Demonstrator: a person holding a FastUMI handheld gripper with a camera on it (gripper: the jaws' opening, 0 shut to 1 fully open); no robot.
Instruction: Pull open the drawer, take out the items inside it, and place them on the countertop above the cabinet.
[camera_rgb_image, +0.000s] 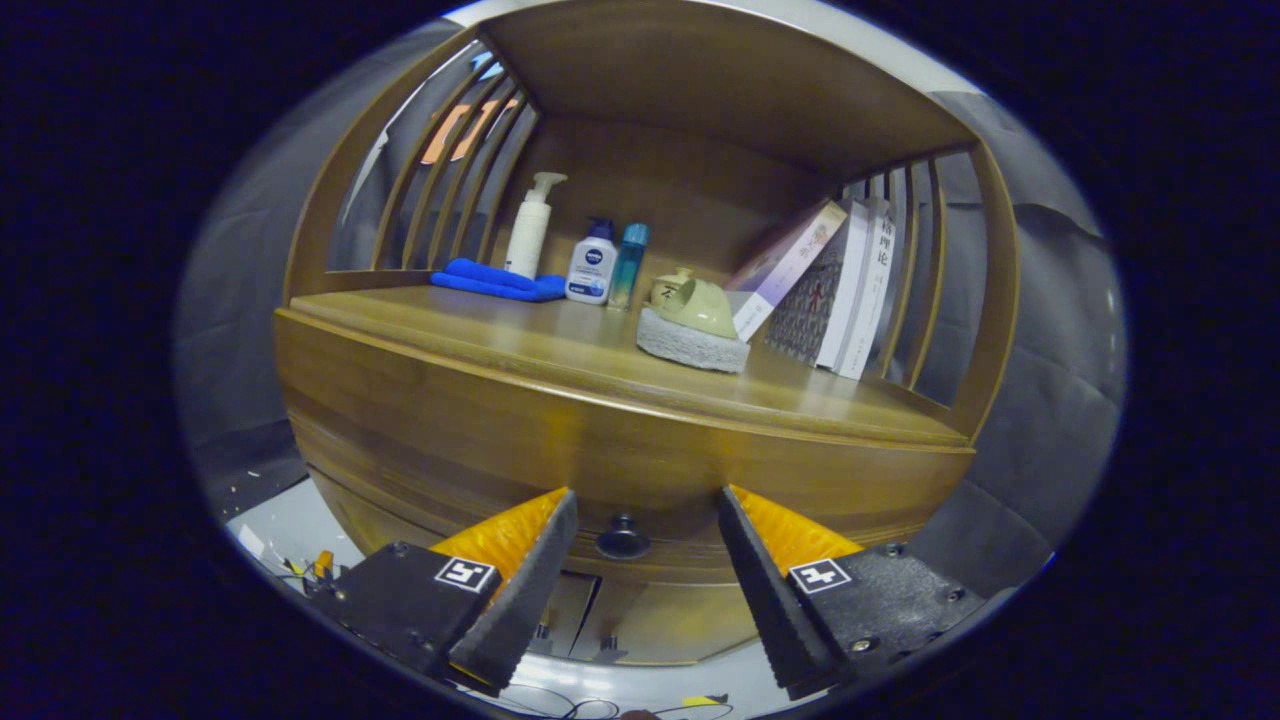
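Two fingers (770, 560) spread wide either side of the closed drawer's knob (623, 539).

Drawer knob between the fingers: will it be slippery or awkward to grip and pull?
The drawer knob looks small, round and glossy, so the fingers may slip off it. The gripper is open, with the knob sitting between its fingers. The knob looks rigid; the drawer front looks solid, so it may resist.

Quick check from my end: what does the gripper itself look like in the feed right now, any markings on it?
The gripper has two wedge-shaped fingers with ridged, serrated inner faces, tapering toward the tips. Each sits on a black block fastened with screws, and each block carries a small square black-and-white marker. No cables on it are visible.
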